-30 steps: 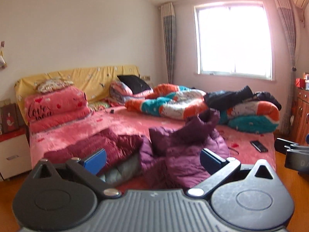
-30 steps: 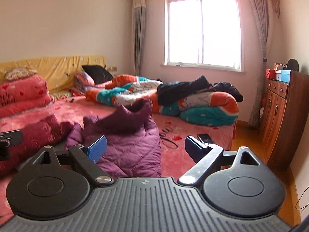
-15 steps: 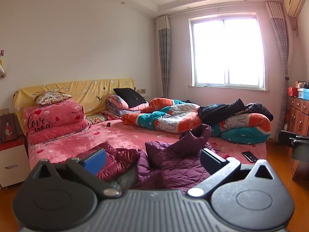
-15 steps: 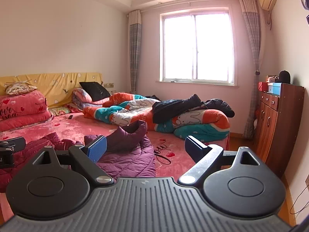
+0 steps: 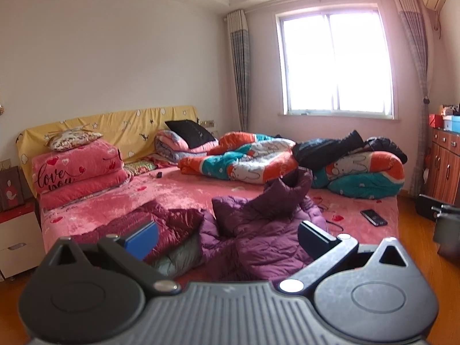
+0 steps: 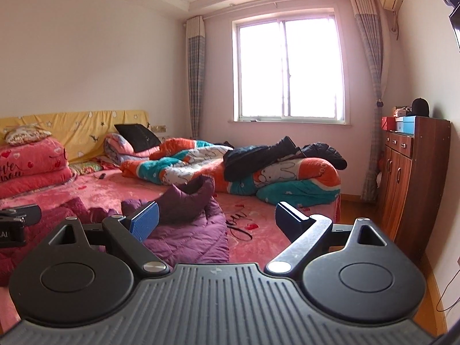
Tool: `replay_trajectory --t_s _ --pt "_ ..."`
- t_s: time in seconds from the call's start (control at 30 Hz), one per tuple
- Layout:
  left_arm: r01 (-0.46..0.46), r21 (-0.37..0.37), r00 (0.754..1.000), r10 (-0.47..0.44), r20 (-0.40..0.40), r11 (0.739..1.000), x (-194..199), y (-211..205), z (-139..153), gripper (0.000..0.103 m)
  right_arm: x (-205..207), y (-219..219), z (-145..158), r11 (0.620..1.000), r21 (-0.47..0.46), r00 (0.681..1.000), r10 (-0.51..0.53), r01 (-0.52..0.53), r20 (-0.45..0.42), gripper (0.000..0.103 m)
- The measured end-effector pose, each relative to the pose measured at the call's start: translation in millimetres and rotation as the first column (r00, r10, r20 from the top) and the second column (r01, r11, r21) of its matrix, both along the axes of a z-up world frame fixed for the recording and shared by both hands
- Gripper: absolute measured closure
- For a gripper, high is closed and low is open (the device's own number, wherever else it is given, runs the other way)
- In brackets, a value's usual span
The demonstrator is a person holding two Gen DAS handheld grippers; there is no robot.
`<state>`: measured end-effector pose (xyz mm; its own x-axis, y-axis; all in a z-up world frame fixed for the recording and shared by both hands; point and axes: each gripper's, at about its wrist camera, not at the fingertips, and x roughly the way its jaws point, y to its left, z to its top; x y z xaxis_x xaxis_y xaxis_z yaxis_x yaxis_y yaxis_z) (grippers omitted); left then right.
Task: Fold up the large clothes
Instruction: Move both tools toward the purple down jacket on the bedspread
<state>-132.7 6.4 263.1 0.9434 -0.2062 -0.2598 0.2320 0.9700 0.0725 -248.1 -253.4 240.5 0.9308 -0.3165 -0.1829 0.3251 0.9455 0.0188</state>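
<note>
On the pink bed (image 5: 184, 192), near edge: purple padded coat (image 5: 267, 238) lies crumpled beside a maroon coat (image 5: 172, 224) | my left gripper (image 5: 227, 235) jaws spread, empty | my right gripper (image 6: 214, 220) likewise apart, clear of the cloth

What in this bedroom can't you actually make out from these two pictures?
- Near edge of the purple coat: left view, behind the left claw.
- Maroon coat: right view, cut by the left edge and the right claw.
- Phone: left view, too small to read.
- Window: both views, outside is overexposed.
</note>
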Motion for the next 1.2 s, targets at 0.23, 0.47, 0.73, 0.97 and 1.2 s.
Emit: replay_trajectory --t_s 0.23,0.47,0.73,0.97,1.2 --pt "-0.005 0.031 0.998 0.006 -0.061 1.0 18 -13 -24 0.001 26 -8 -30 1.0 0.024 0.999 -0.005 0.005 -0.039 0.0" --pt "-0.006 0.07 0.994 0.013 -0.107 0.998 32 -30 -43 0.001 49 -20 -57 0.999 0.038 0.998 -0.019 0.022 -0.059 0.0" --pt "-0.009 0.106 0.987 0.026 -0.159 0.994 51 -48 -64 0.001 69 -37 -98 0.993 0.117 0.996 -0.006 0.017 -0.094 0.0" --pt "0.017 0.068 0.98 -0.003 -0.199 0.998 80 -52 -95 0.001 87 -49 -135 0.986 0.167 0.989 0.021 0.004 -0.144 0.0" --pt "0.041 -0.094 0.964 -0.064 -0.259 0.995 124 -46 -130 0.001 107 -57 -165 0.981 0.194 0.98 0.045 -0.007 -0.195 0.0"
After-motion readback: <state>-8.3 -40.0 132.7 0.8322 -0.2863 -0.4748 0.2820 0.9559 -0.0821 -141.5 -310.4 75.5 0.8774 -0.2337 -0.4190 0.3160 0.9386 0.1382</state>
